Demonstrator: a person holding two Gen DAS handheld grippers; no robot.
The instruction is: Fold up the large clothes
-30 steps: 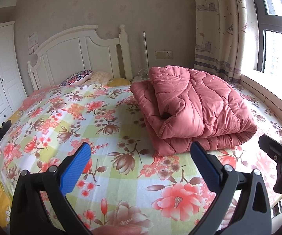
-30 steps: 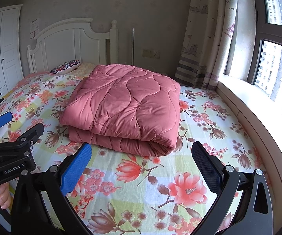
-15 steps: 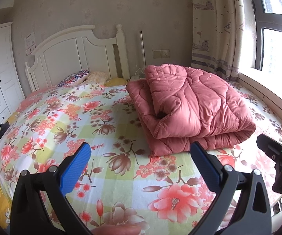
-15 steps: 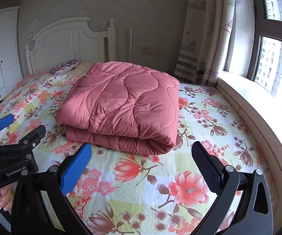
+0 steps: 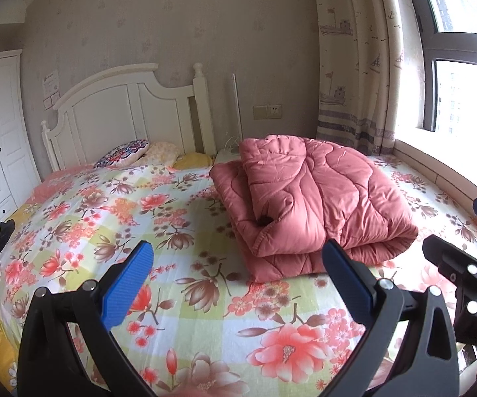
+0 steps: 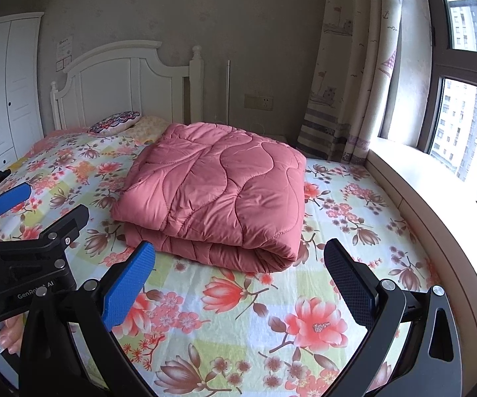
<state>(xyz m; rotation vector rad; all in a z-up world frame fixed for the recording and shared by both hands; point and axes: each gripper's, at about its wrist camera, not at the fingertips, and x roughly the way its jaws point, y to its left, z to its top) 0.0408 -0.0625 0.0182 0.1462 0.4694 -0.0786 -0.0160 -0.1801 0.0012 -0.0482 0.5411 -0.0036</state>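
Pink quilted fabric, a folded comforter point(image 6: 218, 195), sits in a squared bundle on the floral bedsheet point(image 6: 271, 314) toward the window side of the bed, its rounded fold facing the cameras and its layered edges showing in the left wrist view point(image 5: 311, 205). The left gripper point(image 5: 238, 281) and the right gripper point(image 6: 240, 279) both hover short of the bundle with blue pads spread wide and nothing between them. Compared with a second ago, the comforter lies just as it did, but sits slightly lower and smaller in both views, so the grippers appear to have tilted up or eased back a little (the fisheye makes it hard to say which). A white headboard point(image 6: 116, 82), patterned pillow point(image 6: 114, 120) and curtain point(image 6: 347, 66) frame the scene; fingertips point(image 6: 7, 339) show under the left tool.
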